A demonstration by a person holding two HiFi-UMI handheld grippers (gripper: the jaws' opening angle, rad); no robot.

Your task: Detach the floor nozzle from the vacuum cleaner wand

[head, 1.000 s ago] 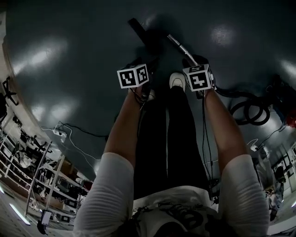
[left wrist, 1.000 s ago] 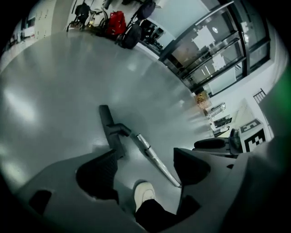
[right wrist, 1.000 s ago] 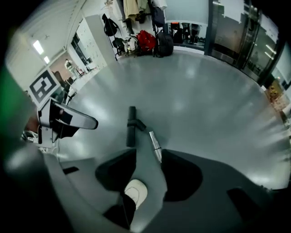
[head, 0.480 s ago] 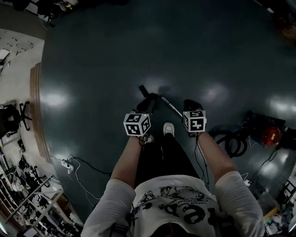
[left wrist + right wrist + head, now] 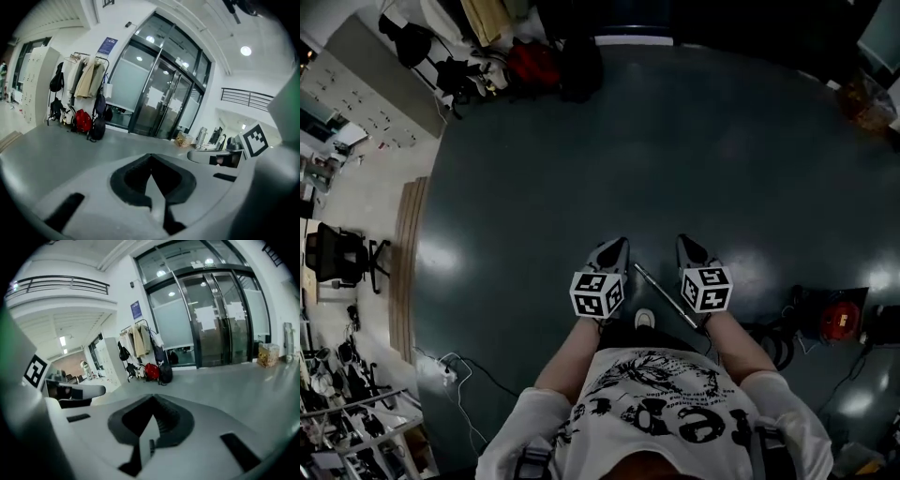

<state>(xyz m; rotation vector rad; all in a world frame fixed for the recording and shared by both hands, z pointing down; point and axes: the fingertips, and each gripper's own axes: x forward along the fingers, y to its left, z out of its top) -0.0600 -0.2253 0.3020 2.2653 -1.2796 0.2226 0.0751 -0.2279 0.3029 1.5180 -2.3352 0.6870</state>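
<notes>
our left tongs (image 5: 617,246) and right tongs (image 5: 684,242) are pinched together, empty, above the dark glossy floor (image 5: 581,150); the wand (image 5: 664,295) lies between them by our shoe (image 5: 645,319); glass doors (image 5: 161,105) stand ahead.

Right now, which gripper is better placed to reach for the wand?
Right, probably: the wand lies nearer the right gripper than the left gripper in the head view. Both are shut and empty.
</notes>
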